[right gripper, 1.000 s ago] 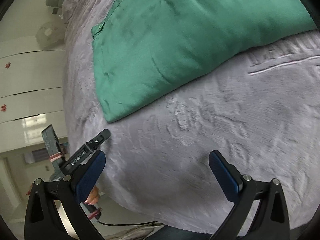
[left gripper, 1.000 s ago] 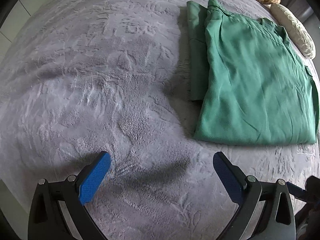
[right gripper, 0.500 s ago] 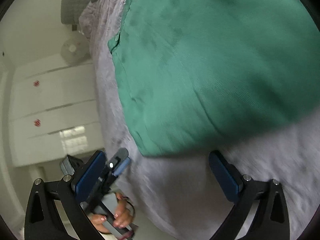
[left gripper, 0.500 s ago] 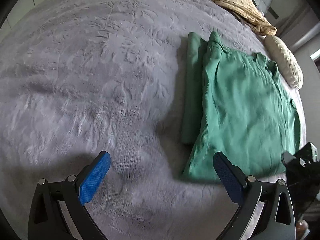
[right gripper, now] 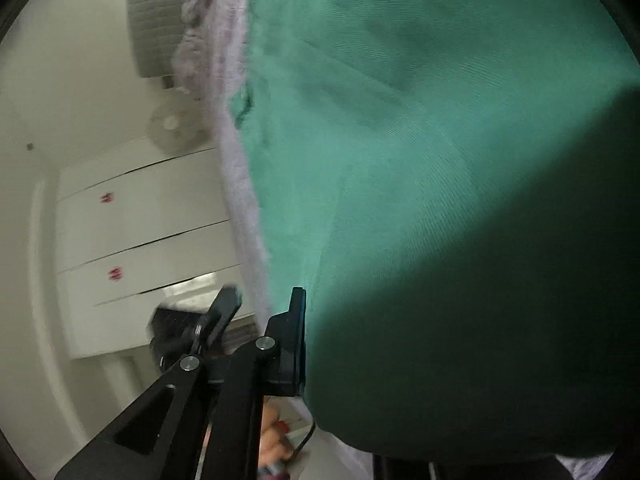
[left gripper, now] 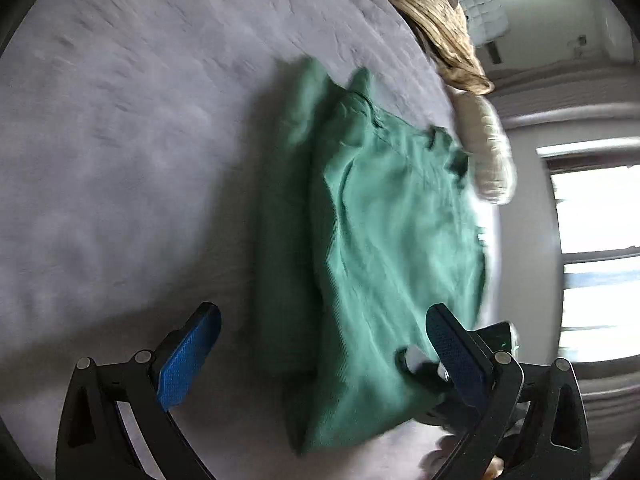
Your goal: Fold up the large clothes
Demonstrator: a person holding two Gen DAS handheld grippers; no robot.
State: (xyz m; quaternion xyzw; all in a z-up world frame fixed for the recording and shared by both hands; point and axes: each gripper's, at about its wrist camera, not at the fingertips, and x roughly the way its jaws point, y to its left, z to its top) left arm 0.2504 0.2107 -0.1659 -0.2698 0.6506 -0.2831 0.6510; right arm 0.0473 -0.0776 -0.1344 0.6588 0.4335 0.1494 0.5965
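Observation:
A green garment (left gripper: 384, 240) lies folded lengthwise on the grey plush bedspread (left gripper: 120, 140). My left gripper (left gripper: 320, 356) is open, its blue pads either side of the garment's near end, just above it. In the right wrist view the green cloth (right gripper: 440, 160) fills most of the frame. My right gripper (right gripper: 316, 344) is shut on the garment's near edge; only its left finger (right gripper: 296, 340) shows, the other is hidden under cloth. The right gripper also shows in the left wrist view (left gripper: 424, 364) at the garment's near right corner.
A crumpled tan garment (left gripper: 436, 20) and a cream pillow (left gripper: 488, 152) lie at the bed's far right. A bright window (left gripper: 596, 260) is at right. White wardrobe doors (right gripper: 140, 248) and a fan (right gripper: 170, 124) stand beyond the bed's edge.
My left gripper has swung right over the garment's near end. My right gripper has moved in onto the cloth and closed on its edge.

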